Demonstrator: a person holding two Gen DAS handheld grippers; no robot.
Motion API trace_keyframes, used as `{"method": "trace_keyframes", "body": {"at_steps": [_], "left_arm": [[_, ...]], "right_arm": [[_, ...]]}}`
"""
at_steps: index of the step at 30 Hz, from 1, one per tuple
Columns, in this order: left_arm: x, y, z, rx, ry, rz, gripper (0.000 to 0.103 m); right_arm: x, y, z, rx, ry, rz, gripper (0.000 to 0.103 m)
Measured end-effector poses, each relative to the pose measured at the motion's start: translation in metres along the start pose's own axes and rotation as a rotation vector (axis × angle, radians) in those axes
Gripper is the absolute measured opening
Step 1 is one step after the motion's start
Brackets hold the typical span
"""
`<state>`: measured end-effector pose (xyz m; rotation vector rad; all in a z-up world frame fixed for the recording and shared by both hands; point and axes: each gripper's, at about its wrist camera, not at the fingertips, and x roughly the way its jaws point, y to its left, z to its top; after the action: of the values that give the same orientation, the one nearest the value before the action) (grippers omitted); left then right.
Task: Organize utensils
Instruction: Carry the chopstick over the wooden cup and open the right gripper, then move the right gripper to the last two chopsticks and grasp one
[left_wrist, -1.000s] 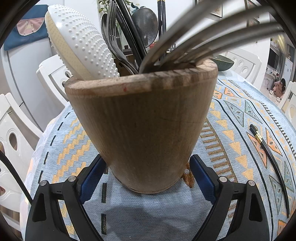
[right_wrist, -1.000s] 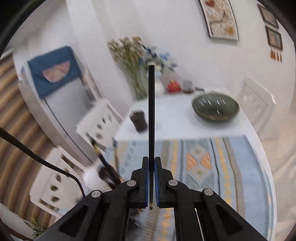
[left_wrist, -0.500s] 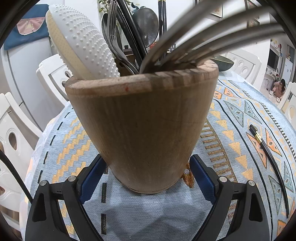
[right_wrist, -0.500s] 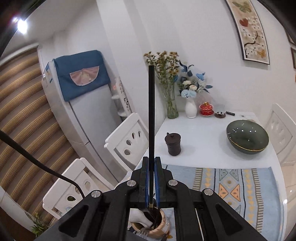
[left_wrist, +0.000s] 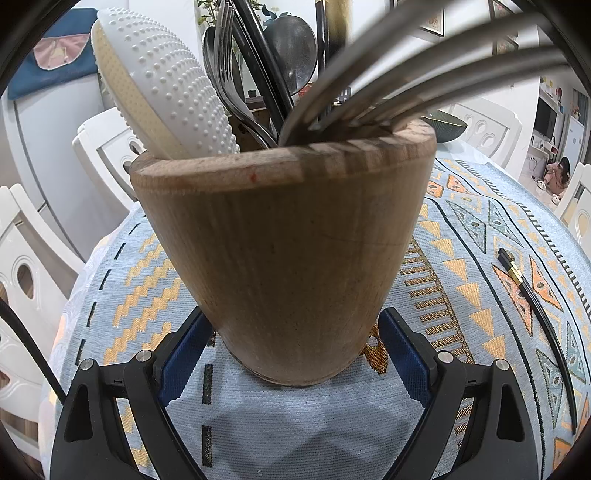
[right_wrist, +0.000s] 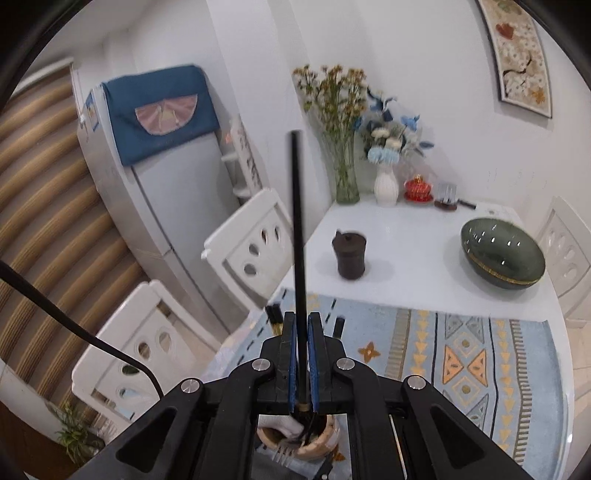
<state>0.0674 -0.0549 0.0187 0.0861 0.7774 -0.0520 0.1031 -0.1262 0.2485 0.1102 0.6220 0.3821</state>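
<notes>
My left gripper (left_wrist: 295, 317) is shut on the base of a wooden utensil holder (left_wrist: 284, 240), a blue pad against each side. The holder stands on the patterned cloth (left_wrist: 461, 258) with a white dotted paddle (left_wrist: 166, 88), forks (left_wrist: 221, 55) and a dark spoon (left_wrist: 295, 48) in it. My right gripper (right_wrist: 302, 315) hangs over the holder (right_wrist: 325, 439). Its jaws are opening, and a black chopstick (right_wrist: 297, 221) stands between the pads, leaning slightly left, its gold-banded lower end at the holder's mouth. Another black chopstick (left_wrist: 532, 302) lies on the cloth to the right.
A green bowl (right_wrist: 502, 254), a dark lidded cup (right_wrist: 349, 254) and flower vases (right_wrist: 384, 184) stand on the white far part of the table. White chairs (right_wrist: 255, 243) line the left side, with a fridge (right_wrist: 155, 177) behind them. A person (left_wrist: 557, 173) sits in a far room.
The right gripper has swung across and now hangs over the holder. The chopstick in it now leans instead of standing straight. A blurred gold-banded end now shows above the holder. Left gripper unmoved.
</notes>
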Motion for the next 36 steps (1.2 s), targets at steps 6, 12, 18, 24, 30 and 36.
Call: {"method": "trace_keyframes", "body": {"at_steps": [6,12,18,24,30,36], "left_arm": [[0.000,0.000,0.000,-0.001,0.001,-0.001,0.091],[0.001,-0.001,-0.001,0.000,0.001,0.001,0.091],[0.001,-0.001,-0.001,0.000,0.001,0.000,0.091],[0.001,-0.001,-0.001,0.001,0.001,0.001,0.091],[0.001,-0.001,-0.001,0.001,0.001,0.000,0.091],[0.001,-0.001,-0.001,0.001,0.001,0.001,0.091]], "right_arm": [[0.004,-0.013,-0.004,0.069,0.050,0.035,0.041],[-0.020,-0.021,0.003,0.076,-0.012,0.032,0.042],[-0.043,-0.040,0.007,0.164,-0.058,0.075,0.042],[-0.070,-0.065,0.008,0.240,-0.113,0.075,0.043],[-0.090,-0.094,-0.005,0.305,-0.124,0.012,0.044],[-0.097,-0.131,-0.032,0.418,-0.095,-0.021,0.044]]}}
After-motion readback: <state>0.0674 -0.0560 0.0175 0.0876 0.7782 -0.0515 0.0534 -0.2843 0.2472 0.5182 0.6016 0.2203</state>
